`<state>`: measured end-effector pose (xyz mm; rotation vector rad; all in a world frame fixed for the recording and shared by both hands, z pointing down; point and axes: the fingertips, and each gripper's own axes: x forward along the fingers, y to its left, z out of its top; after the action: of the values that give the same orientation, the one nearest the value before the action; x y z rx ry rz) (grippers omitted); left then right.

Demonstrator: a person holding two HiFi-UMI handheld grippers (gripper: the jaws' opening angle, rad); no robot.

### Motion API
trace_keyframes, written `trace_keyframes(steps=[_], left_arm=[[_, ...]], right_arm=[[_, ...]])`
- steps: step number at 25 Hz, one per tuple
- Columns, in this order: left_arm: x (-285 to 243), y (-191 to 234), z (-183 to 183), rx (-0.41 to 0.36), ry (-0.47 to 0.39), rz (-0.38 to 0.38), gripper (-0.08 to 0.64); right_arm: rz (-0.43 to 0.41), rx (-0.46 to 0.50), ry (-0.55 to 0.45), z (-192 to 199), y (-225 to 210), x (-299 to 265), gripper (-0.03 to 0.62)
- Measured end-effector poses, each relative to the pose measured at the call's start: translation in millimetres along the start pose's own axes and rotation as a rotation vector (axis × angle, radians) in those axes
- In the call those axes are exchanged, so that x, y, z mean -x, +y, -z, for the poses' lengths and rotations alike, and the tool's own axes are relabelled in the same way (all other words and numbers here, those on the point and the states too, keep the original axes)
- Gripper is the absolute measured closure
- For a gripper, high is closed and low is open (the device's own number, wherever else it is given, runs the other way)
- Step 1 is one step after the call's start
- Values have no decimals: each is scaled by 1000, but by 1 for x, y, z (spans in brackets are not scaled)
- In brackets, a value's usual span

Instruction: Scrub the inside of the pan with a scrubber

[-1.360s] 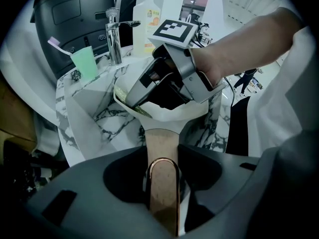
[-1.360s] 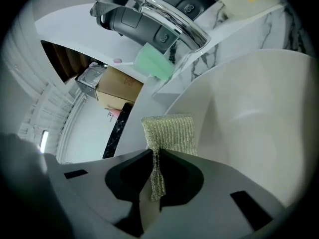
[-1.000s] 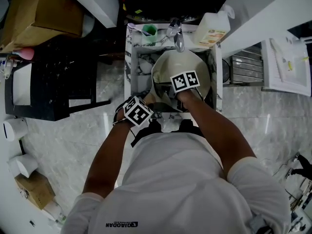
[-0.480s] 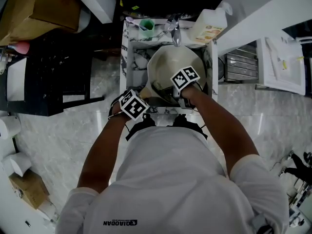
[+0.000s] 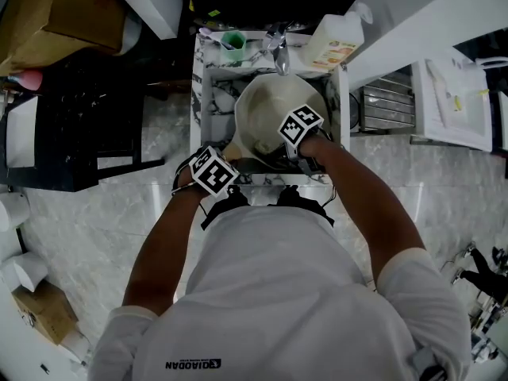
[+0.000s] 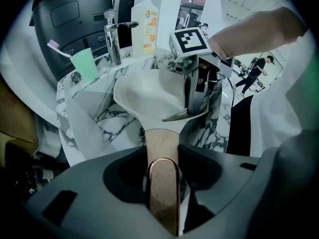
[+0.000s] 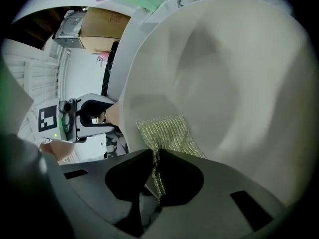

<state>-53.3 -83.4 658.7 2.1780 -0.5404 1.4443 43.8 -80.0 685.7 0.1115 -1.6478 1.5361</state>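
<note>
Plainly, the left gripper [image 6: 163,180] clamps its 2 fingers on the handle [image 6: 160,143], steadying the pan [image 5: 266,109] in the sink [image 5: 205,94] (against sliding), while the right gripper [image 7: 155,171] pinches the scrubber [image 7: 167,133] against the inner wall.

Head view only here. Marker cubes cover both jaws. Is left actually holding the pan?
Observer: Yes. The left gripper view shows the left gripper shut on the pan handle.
Operator: Does right have the scrubber?
Observer: Yes, the right gripper is shut on the scrubber, a gold-green mesh pad.
Operator: Pad on the surface?
Observer: It lies flat against the inner wall of the pan, close to the rim.
</note>
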Motion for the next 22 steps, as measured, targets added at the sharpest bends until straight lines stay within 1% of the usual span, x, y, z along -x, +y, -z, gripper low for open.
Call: trace_keyframes(steps=[8,11,13,16,18,20,22], left_arm=[[0,0,0,2,-1,1,362],[-1,0,1,-1,0,0,362],[-1,0,1,0,0,1,362],[-1,0,0,0,0,-1,362],[-1,0,0,-1,0,-1,362],[-2,1,1,-2,0,-2,362],[-2,1,1,-2,-1,-5,362]], right_arm=[[139,122,225,23,-17,9,522],[168,163,274,29,-23,12,523],[171,179,283,30,-23,12,523],[201,233,250,23,-21,17,523],[250,305,182,10,-18,25,523],[318,389,99,-6,-14,37,523],[419,484,12,-25,-12,52,523]])
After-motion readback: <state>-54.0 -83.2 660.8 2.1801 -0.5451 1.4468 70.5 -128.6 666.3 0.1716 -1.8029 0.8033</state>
